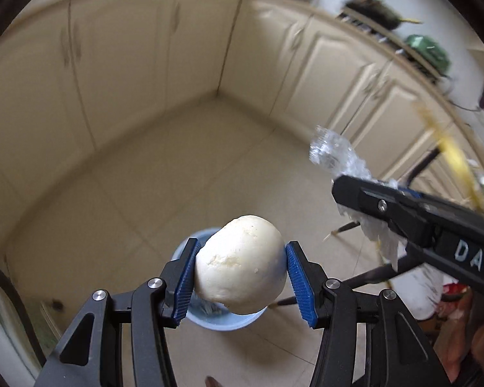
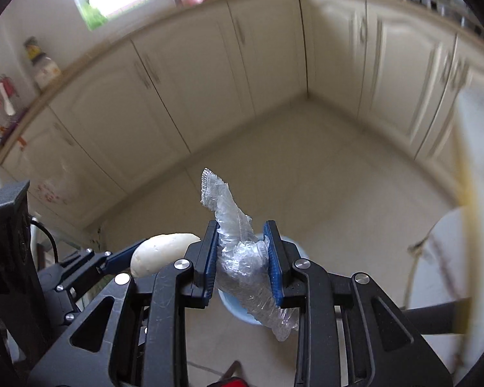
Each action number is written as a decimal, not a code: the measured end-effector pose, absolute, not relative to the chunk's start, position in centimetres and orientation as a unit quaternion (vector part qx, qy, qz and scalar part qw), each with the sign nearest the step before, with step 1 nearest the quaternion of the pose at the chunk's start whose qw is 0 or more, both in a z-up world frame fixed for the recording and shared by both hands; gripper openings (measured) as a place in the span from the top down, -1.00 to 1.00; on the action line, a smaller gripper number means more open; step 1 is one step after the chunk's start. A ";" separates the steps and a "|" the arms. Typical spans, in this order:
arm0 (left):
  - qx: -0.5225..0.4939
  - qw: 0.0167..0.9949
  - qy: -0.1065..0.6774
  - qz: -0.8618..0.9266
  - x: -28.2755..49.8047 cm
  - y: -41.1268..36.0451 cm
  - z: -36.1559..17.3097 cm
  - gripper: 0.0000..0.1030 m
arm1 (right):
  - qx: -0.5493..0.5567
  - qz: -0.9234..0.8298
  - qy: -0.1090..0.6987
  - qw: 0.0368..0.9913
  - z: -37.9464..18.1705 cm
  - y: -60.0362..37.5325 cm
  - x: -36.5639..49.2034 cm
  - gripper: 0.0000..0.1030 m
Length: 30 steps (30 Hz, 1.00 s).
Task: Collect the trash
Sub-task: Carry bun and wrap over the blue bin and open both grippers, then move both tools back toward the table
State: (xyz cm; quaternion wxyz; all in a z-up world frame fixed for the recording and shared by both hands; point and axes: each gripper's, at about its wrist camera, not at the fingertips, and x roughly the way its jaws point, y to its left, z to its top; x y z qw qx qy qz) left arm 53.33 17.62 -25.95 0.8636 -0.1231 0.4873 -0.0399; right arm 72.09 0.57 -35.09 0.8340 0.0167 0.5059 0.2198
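Cream cabinet doors (image 1: 119, 74) meet at an inner corner, and the pale tiled floor (image 1: 184, 161) runs out from that corner toward both cameras. On the floor, well out from the cabinet corner, stands a light blue bin (image 1: 224, 321), and both wrist views look steeply down on it.

The left claw (image 1: 241, 277) is closed about halfway onto a white, rounded bun-like lump (image 1: 242, 264), its blue pads pressing the lump's two sides. The right claw (image 2: 242, 264) is closed narrower on a crumpled clear plastic wrapper (image 2: 238, 258), whose long axis runs up past the pads and down below them.

The relation that matters is vertical: in each view the bin shows directly behind the held item, so both pieces of trash appear to hang over its mouth or very near it. The two claws sit side by side, and I judge neither clearly nearer. Releasing looks like the step that comes next, though whether either item is truly centred over the opening is uncertain.

Most of the bin is hidden by the lump and the wrapper, and only parts of its rim show. Surroundings are motion-blurred, and dark furniture legs at the right are hard to make out.
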 end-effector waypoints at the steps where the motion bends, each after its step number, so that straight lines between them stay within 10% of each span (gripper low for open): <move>1: -0.124 0.858 0.498 -0.031 53.7 18.0 -27.3 0.04 | 0.017 0.215 0.517 0.828 -36.7 0.7 72.6 0.49; 16: -0.177 0.779 0.602 -0.002 58.9 23.5 -38.3 -0.03 | 0.105 0.181 0.637 0.742 -55.0 -0.6 77.5 0.29; 30: -0.173 0.808 0.559 0.067 58.6 27.7 -29.3 -0.09 | 0.088 0.185 0.614 0.762 -50.9 1.2 76.7 -0.26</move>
